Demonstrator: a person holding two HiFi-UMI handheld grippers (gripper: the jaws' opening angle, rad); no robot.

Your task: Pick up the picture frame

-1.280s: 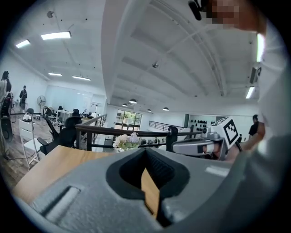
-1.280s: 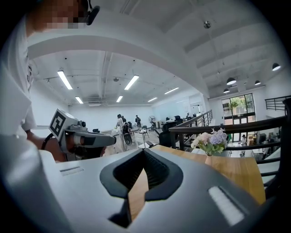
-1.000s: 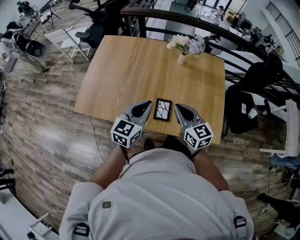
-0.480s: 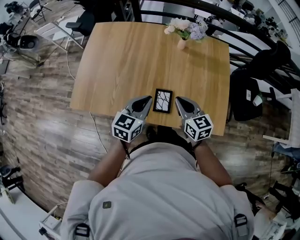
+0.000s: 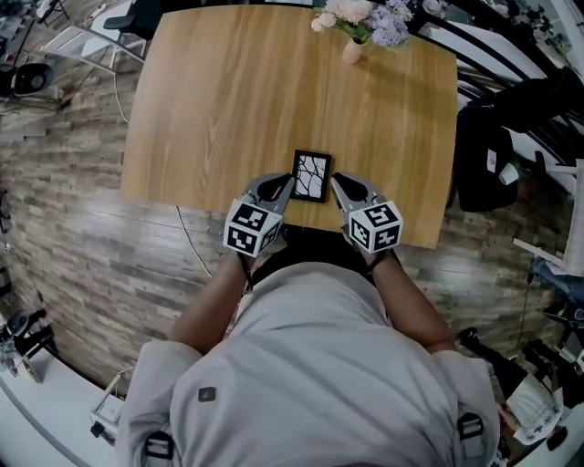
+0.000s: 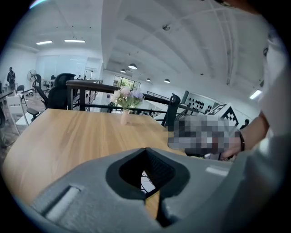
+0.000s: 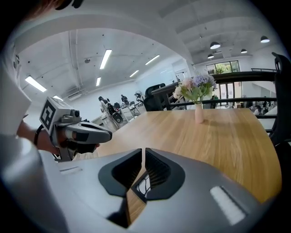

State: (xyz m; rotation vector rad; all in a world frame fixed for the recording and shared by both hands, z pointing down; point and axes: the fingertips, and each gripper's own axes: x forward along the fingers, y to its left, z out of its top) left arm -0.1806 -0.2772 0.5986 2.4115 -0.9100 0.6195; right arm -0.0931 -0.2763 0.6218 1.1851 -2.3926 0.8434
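Observation:
A small black picture frame (image 5: 310,175) with a white branching pattern lies flat on the wooden table (image 5: 228,100), near its front edge. My left gripper (image 5: 282,188) is just left of the frame with its jaws shut and nothing held. My right gripper (image 5: 338,183) is just right of it. Its jaws are opening, a narrow slit shows between them, and nothing is in it. In the left gripper view a sliver of the frame (image 6: 145,180) shows below the closed tips (image 6: 146,150). In the right gripper view the frame (image 7: 143,184) peeks under the tips (image 7: 143,152), and the left gripper (image 7: 79,132) is at the left.
A pink vase of flowers (image 5: 356,27) stands at the table's far edge, also in the gripper views (image 6: 125,102) (image 7: 198,98). A dark bag on a chair (image 5: 488,155) is to the table's right. Brick-pattern floor (image 5: 82,219) lies to the left, and office chairs stand beyond.
Both grippers have dropped toward the table's front edge and now flank the frame more closely. The frame has not moved on the table.

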